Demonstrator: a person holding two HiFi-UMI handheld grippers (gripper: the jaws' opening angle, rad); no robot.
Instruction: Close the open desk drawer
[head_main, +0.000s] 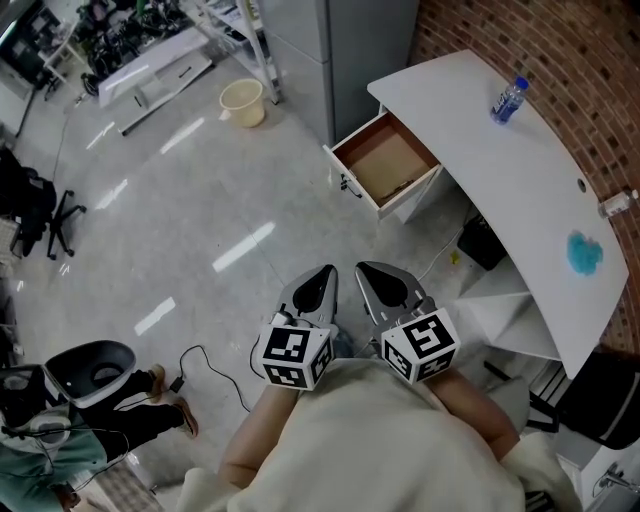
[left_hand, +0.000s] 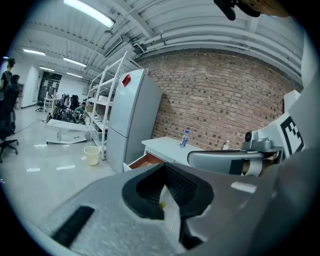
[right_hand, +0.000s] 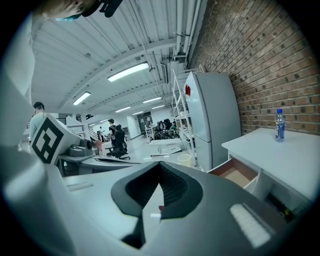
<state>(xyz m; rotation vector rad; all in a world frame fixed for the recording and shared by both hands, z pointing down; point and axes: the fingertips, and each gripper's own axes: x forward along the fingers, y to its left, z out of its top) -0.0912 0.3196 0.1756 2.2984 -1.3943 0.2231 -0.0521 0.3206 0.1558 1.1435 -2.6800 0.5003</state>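
Low in the head view, side by side and just apart: left gripper (head_main: 325, 272) and right gripper (head_main: 365, 270), each carried in a hand, tips toward the far side. Both clenched tight, pads pressed together, nothing between the jaws in either gripper view. At the near end of each, marker cubes (head_main: 295, 355), just above a pale sleeve (head_main: 370, 440).

Well beyond the tips, far and a little right: the open drawer (head_main: 385, 165), pulled out leftward from under the far end of a white desk (head_main: 540, 190). Brown inside, white front panel toward the near left, small handle (head_main: 349, 185) on that panel. Not touched by either gripper, with a stretch of glossy grey floor (head_main: 230, 230) between. Somewhat closer to the right gripper than to the left, yet well apart from both.

In the left gripper view, drawer left of centre and far past the closed jaws, the right gripper stretching across the right side. In the right gripper view, drawer to the right of the jaws, just under the desk's edge.

On the desk top, a water bottle (head_main: 508, 100) toward the far end and a blue patch (head_main: 585, 252) nearer. Behind the desk on the right, a brick wall (head_main: 570, 60). Left of the drawer and farther off, a tall grey refrigerator (head_main: 340, 40) and a cream bucket (head_main: 243, 103) on the floor. At the near left, a person (head_main: 140, 410) low down, partly cut off.
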